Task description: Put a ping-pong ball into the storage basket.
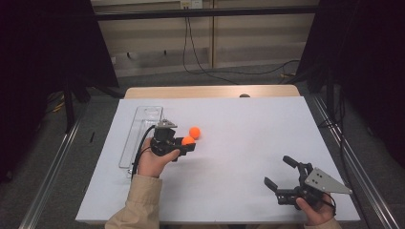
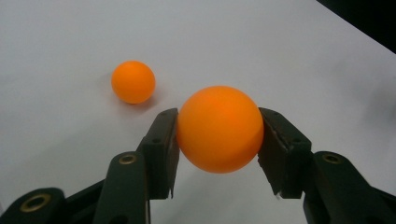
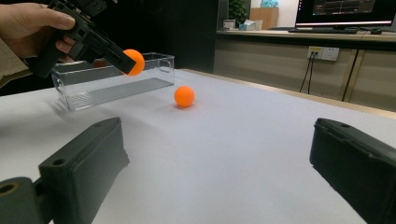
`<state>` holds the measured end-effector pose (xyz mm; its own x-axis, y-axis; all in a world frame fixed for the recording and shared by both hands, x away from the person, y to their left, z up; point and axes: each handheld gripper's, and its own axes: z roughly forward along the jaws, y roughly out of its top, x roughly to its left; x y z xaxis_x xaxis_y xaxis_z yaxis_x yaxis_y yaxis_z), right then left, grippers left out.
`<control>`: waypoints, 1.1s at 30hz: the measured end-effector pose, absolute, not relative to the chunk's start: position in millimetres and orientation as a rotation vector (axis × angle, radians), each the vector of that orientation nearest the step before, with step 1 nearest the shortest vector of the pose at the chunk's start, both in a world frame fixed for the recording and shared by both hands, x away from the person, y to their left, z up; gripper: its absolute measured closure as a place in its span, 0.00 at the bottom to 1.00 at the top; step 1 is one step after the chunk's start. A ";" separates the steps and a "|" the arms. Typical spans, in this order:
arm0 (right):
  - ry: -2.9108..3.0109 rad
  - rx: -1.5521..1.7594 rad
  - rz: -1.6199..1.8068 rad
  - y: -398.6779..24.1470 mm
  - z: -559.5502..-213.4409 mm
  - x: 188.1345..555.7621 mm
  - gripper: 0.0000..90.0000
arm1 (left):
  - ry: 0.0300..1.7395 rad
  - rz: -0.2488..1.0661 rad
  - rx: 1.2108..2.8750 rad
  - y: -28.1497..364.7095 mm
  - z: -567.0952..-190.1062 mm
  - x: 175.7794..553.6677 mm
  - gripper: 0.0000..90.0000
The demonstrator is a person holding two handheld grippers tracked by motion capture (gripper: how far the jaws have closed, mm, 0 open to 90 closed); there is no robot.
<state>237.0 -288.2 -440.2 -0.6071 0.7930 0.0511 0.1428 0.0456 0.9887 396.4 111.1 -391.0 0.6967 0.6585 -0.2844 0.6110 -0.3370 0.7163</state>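
Left tongs clamped on one orange ball, second ball loose on the table

The left gripper has its two black jaws squeezed onto a smooth round orange ball, one pad on each side, and in the right gripper view that ball is clearly up off the white table top. A second orange ball of the same kind sits on the table just beside it, not touching. A long clear plastic box lies close by on the far side of the left hand. The right gripper is well apart near the table's front edge, jaws wide apart with nothing between them.
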 end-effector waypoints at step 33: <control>1.803 0.937 1.603 -288.2 -440.2 236.9 0.03 | 1.005 0.095 2.029 127.4 -384.6 397.6 0.57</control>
<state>236.9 -288.2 -440.2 -0.6081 0.7923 0.0491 0.1411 0.0470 0.9889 397.6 127.4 -384.6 0.6745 0.6835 -0.2789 0.6190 -0.3178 0.7183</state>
